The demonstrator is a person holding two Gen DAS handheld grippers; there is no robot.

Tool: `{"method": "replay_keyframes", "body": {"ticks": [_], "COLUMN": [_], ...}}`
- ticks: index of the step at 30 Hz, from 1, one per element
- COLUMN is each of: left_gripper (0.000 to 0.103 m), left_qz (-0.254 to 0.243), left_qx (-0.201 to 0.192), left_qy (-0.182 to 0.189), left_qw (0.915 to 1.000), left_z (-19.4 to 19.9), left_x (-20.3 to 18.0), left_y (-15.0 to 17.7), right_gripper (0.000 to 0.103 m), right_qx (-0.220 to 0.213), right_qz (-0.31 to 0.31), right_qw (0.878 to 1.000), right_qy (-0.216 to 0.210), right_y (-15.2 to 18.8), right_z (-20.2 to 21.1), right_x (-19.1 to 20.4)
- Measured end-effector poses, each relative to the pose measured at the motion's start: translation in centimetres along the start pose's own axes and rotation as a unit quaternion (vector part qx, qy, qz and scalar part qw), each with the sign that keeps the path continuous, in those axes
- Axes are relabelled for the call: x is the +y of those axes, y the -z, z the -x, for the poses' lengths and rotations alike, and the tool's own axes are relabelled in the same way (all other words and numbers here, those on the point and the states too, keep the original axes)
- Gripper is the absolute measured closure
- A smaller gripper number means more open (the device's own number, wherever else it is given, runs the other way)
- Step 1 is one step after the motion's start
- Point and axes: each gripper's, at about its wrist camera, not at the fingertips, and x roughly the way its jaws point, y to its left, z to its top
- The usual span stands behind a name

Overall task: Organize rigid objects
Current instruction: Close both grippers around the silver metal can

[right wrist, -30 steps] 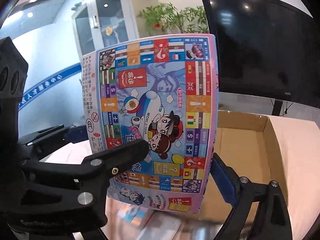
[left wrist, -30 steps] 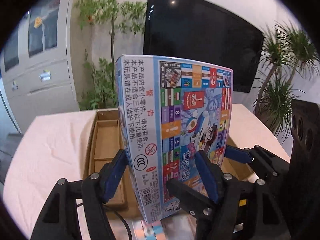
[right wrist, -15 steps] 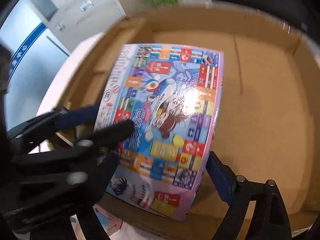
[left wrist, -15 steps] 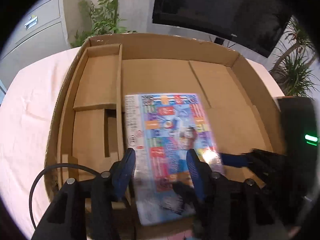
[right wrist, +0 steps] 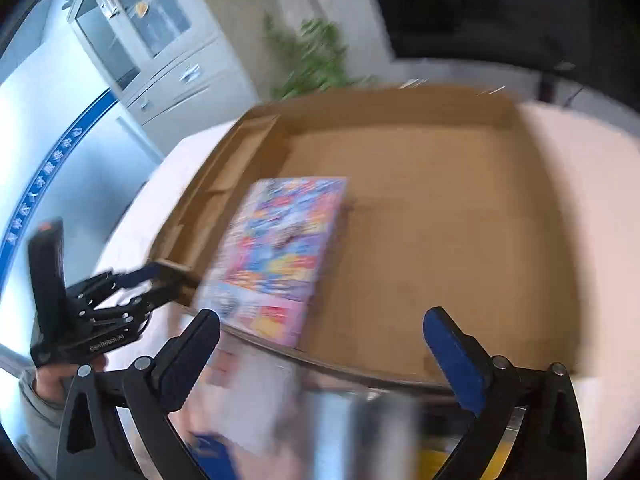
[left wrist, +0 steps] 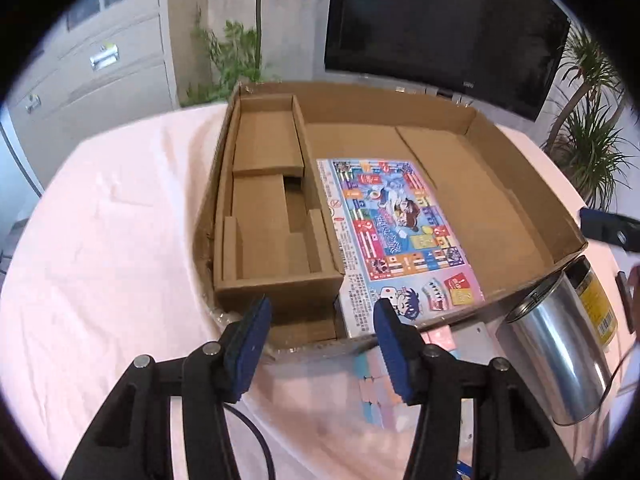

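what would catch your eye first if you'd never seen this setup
The colourful game box lies flat in the cardboard box, beside its divider. A shiny metal can stands outside the near right corner. Both grippers' blue-padded fingers are empty.

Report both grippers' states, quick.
Left gripper: open, nothing between its pads.
Right gripper: jaws have just been opening, now wide and empty; the game box lies flat in the cardboard box.

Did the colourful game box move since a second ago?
Yes. The game box went down from upright between the fingers to lying flat inside the cardboard box, beside its divider.
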Motion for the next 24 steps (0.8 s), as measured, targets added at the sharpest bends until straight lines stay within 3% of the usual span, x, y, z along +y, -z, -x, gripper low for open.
{"method": "replay_keyframes", "body": {"ticks": [2, 5, 6, 8, 11, 12, 13, 14, 15, 16, 17, 18, 19, 22, 24], "left_gripper": [0.052, 0.052, 0.052, 0.052, 0.052, 0.052, 0.051, 0.05, 0.049, 0.04, 0.022, 0.017, 0.017, 0.017, 0.017], "left_qz": [0.021, 0.024, 0.025, 0.031, 0.031, 0.037, 0.046, 0.051, 0.05, 0.049, 0.051, 0.054, 0.058, 0.06, 0.077], "left_qx": [0.014, 0.019, 0.021, 0.03, 0.026, 0.025, 0.014, -0.011, -0.028, -0.052, -0.081, -0.102, -0.129, -0.141, -0.15], "left_qy": [0.028, 0.01, 0.006, 0.001, -0.011, -0.012, -0.022, -0.051, -0.063, -0.072, -0.076, -0.078, -0.079, -0.095, -0.11], "left_qw": [0.9993, 0.9995, 0.9994, 0.9991, 0.9991, 0.999, 0.9986, 0.9974, 0.9964, 0.9949, 0.9925, 0.9902, 0.9868, 0.9835, 0.9794], "left_z": [-0.1, -0.3, -0.2, -0.3, 0.7, 1.2, 2.2, 4.1, 5.3, 7.1, 9.0, 10.3, 12.0, 14.7, 16.5], "left_x": [-0.2, -1.0, -1.1, -1.1, -1.1, -1.1, -1.0, -1.1, -1.4, -1.8, -2.4, -2.9, -3.5, -4.6, -4.4], "left_y": [-0.1, 0.1, 0.2, 0.1, 0.1, 0.1, 0.3, 0.8, 1.1, 1.7, 2.7, 3.5, 4.7, 7.1, 8.2], "right_gripper": [0.004, 0.044, 0.056, 0.063, 0.062, 0.055, 0.046, 0.021, 0.003, 0.001, 0.002, 0.004, 0.005, 0.009, 0.025], "right_qx": [-0.004, 0.052, 0.059, 0.053, 0.045, 0.034, 0.016, -0.001, -0.023, -0.043, -0.058, -0.056, -0.053, -0.06, -0.051], "right_qz": [-0.006, -0.073, -0.068, -0.029, -0.014, -0.011, -0.003, 0.005, 0.011, 0.014, 0.018, 0.022, 0.028, 0.01, -0.004], "right_qw": [0.999, 0.995, 0.994, 0.993, 0.993, 0.995, 0.996, 0.997, 0.997, 0.998, 0.998, 0.998, 0.998, 0.998, 0.998], "right_qy": [0.05, 0.037, 0.055, 0.106, 0.108, 0.096, 0.085, 0.078, 0.067, 0.052, 0.023, 0.005, -0.011, -0.034, -0.038], "right_y": [-0.5, 0.2, 0.5, 1.0, 1.8, 2.1, 2.6, 3.1, 4.1, 5.1, 6.9, 7.9, 9.1, 12.8, 14.2], "right_z": [1.2, 0.3, 0.0, -1.0, -0.3, 0.7, 2.1, 3.5, 5.2, 6.6, 8.2, 8.9, 9.2, 9.9, 8.7], "right_x": [-2.8, -8.7, -9.4, -9.3, -8.7, -8.0, -7.3, -6.5, -5.7, -4.3, -3.3, -2.6, -1.7, -0.5, 0.3]}}
